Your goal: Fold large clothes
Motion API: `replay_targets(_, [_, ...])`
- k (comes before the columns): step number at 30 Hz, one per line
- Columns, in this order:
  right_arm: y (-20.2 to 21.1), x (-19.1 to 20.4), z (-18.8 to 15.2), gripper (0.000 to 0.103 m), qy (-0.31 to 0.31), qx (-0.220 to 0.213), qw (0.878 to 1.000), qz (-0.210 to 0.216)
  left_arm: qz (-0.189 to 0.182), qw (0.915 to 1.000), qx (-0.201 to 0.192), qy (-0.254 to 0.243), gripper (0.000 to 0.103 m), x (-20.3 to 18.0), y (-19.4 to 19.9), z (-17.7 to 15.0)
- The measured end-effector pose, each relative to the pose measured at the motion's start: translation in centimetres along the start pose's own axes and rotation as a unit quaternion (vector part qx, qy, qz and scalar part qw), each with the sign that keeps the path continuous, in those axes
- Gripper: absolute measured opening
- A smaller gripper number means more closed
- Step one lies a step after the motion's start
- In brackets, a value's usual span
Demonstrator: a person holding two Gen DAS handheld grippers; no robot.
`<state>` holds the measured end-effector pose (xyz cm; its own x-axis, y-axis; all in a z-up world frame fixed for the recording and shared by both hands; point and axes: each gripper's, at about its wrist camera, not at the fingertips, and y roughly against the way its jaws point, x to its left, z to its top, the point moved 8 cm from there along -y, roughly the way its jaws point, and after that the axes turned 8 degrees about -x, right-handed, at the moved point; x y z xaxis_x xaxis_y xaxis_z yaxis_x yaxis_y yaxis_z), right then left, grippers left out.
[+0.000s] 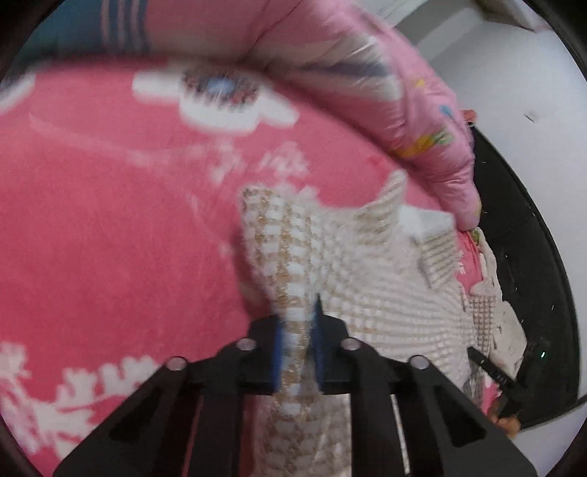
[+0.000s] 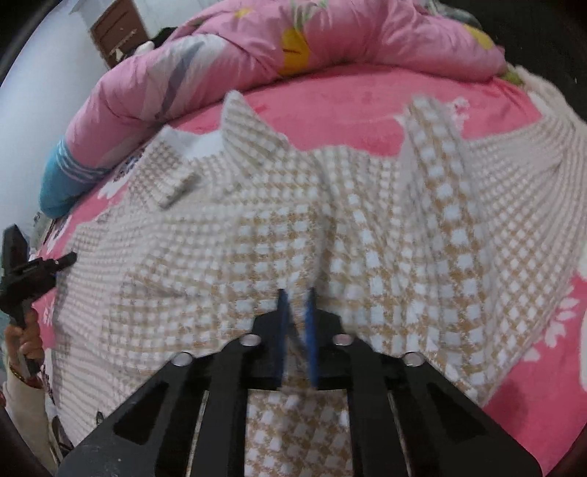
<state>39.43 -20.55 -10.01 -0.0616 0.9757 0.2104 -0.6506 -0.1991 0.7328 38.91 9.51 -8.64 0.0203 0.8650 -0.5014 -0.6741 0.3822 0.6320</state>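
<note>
So the garment [image 2: 256, 227] I'm working on is a fuzzy knit thing in a beige-and-white check pattern, spread out on the bed with a couple of corners poking up into peaks at the far edge. It's pretty rumpled, with ridges of fabric running toward me.

My left tool [image 1: 298, 330] is clamped down narrow on a bunched-up fold of the knit, blue pads [image 1: 279, 348] squeezing it on both sides. My right tool [image 2: 296, 323] is the same story, pinched nearly closed on a fold near the middle of the garment. From the right camera I can see my other hand [image 2: 27, 341] holding the left tool over at the left edge.

The bed has a hot pink blanket [image 1: 110, 220] with white flowers. A puffy light pink comforter [image 2: 330, 40] is heaped along the far side, with something teal [image 2: 66, 176] sticking out from under it at the left. White wall [image 1: 513, 73] behind it all, and a brown door [image 2: 117, 33] in the far left corner.
</note>
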Motion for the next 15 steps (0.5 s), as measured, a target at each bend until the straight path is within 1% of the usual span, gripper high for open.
replay_targets(1, [0.8,0.9,0.6,0.006,0.01,-0.015,1.0,0.004,0.009,0.9993,-0.021,-0.031,0.01,-1.1,1.3,0.6])
replay_targets(3, [0.9,2.2,1.4,0.006,0.028,-0.03,0.999,-0.001,0.035,0.9951,-0.044,-0.082,0.01,-2.5,2.7,1.3])
replay_targets(4, [0.7,2.5,1.5,0.006,0.036,-0.032,0.999,-0.007,0.053,0.9918,-0.049,-0.105,0.01,-2.9,2.9,1.4])
replay_targets(5, [0.1,2.8,1.5,0.006,0.045,-0.031,0.998,-0.02,0.061,0.9911,-0.045,-0.11,0.01,-2.7,2.5,1.4])
replay_targets(6, [-0.7,2.8,1.2,0.006,0.046,-0.024,0.998,-0.03,0.074,0.9907,-0.036,-0.108,0.01,-2.0,1.7,1.2])
replay_targets(7, [-2.0,2.5,0.7,0.006,0.049,-0.013,0.998,-0.043,0.09,0.9908,-0.017,-0.1,0.011,-0.8,0.2,0.7])
replay_targets(8, [-3.1,2.1,0.2,0.006,0.046,-0.002,0.998,-0.05,0.097,0.9915,0.007,-0.087,0.014,0.7,-1.5,-0.1])
replay_targets(9, [-4.0,1.7,-0.3,0.006,0.036,0.007,0.998,-0.048,0.098,0.9927,0.026,-0.065,0.022,2.3,-2.8,-0.9])
replay_targets(10, [-4.7,1.4,-0.7,0.006,0.02,0.014,0.999,-0.04,0.083,0.9955,0.029,-0.036,0.026,3.5,-3.1,-1.3])
replay_targets(11, [-4.2,1.2,-0.8,0.006,0.014,0.013,0.999,-0.037,0.062,0.9978,0.02,-0.007,0.027,3.9,-2.8,-1.2])
replay_targets(12, [-3.8,1.3,-0.6,0.006,0.015,0.011,0.999,-0.037,0.052,0.9985,0.012,0.011,0.029,4.3,-2.2,-1.1])
replay_targets(13, [-3.2,1.7,-0.2,0.006,0.021,0.007,0.999,-0.041,0.057,0.9982,-0.002,0.019,0.03,4.6,-1.0,-0.7])
replay_targets(14, [-2.7,1.7,0.1,0.006,0.029,0.003,0.998,-0.047,0.068,0.9976,-0.012,0.011,0.03,4.6,-0.2,-0.3])
replay_targets(15, [-2.2,1.9,0.4,0.009,0.039,0.0,0.997,-0.059,0.079,0.9964,-0.031,-0.005,0.03,4.3,1.2,0.2])
